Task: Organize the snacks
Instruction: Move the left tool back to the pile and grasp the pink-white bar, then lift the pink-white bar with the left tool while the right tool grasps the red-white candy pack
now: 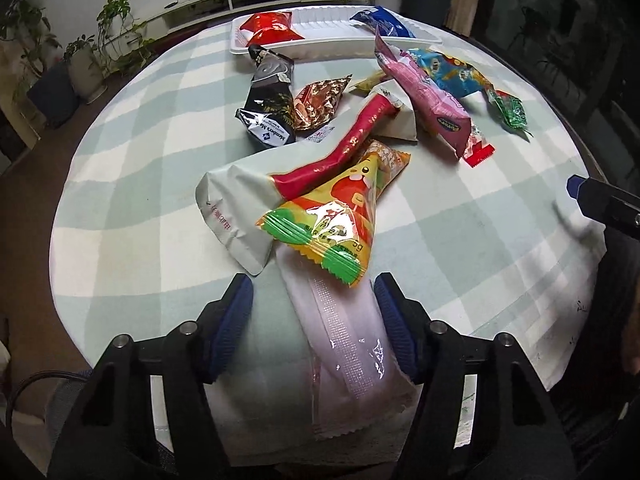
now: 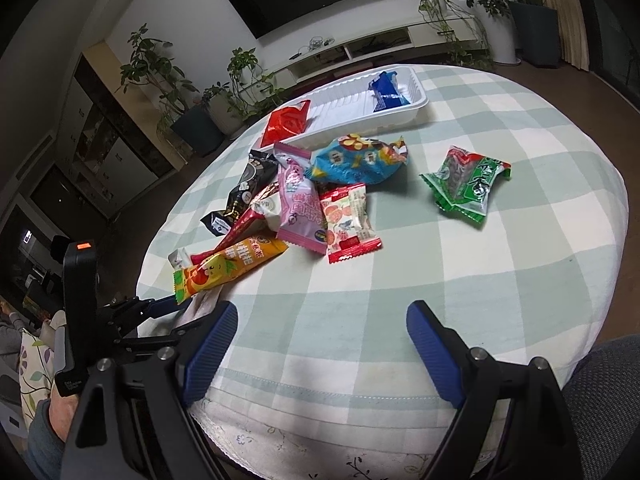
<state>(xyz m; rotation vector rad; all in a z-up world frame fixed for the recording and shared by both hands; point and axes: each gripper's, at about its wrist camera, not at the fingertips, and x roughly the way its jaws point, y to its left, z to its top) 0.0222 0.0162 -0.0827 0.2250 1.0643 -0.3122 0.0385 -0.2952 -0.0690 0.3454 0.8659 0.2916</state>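
Left wrist view: the left claw straddles a pale pink packet on the checked table, its right pad at the wrapper's edge, the left pad clear of it. The packet's far end lies under an orange-and-green packet. The right claw hangs wide and empty, near the white tray.
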